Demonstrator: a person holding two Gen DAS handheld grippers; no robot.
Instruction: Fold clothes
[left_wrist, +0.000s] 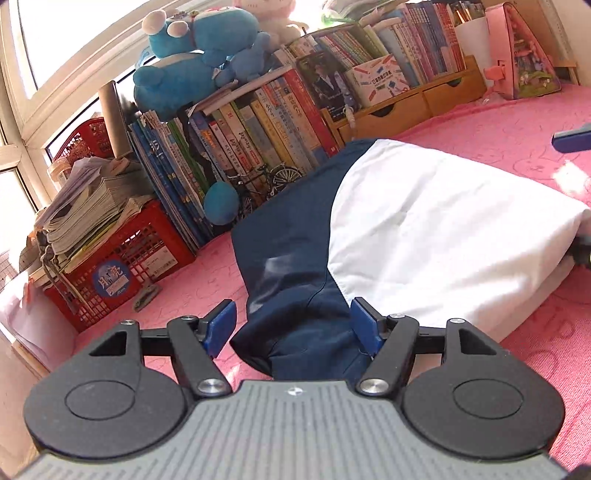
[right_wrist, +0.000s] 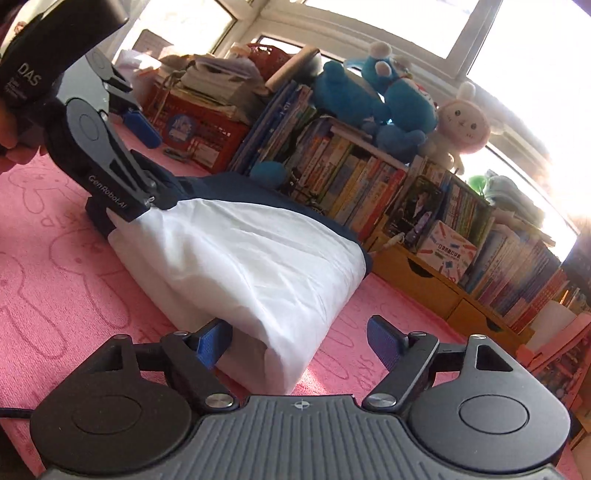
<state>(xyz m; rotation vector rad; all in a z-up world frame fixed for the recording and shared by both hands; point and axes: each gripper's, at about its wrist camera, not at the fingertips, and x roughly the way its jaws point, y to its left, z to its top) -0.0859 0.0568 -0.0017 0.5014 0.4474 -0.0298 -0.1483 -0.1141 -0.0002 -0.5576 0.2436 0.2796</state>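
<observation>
A folded garment, its white part (left_wrist: 424, 229) beside its navy part (left_wrist: 288, 240), lies on the pink cover (left_wrist: 517, 122). My left gripper (left_wrist: 293, 325) is open at the navy end. The navy cloth sits between its blue pads, and the left pad stands clear of it. In the right wrist view the same garment (right_wrist: 240, 251) stretches away from me, with my left gripper (right_wrist: 122, 173) at its far navy end. My right gripper (right_wrist: 299, 343) is open around the white folded end, which lies close to the left pad (right_wrist: 212, 345); the other pad is well clear.
Rows of books (left_wrist: 258, 122) line the back edge, with blue plush toys (left_wrist: 199, 48) on top. A red crate (left_wrist: 122, 266) stacked with papers stands at the left, and wooden drawers (left_wrist: 406, 107) at the right. A small model bicycle (left_wrist: 266, 181) stands near the garment.
</observation>
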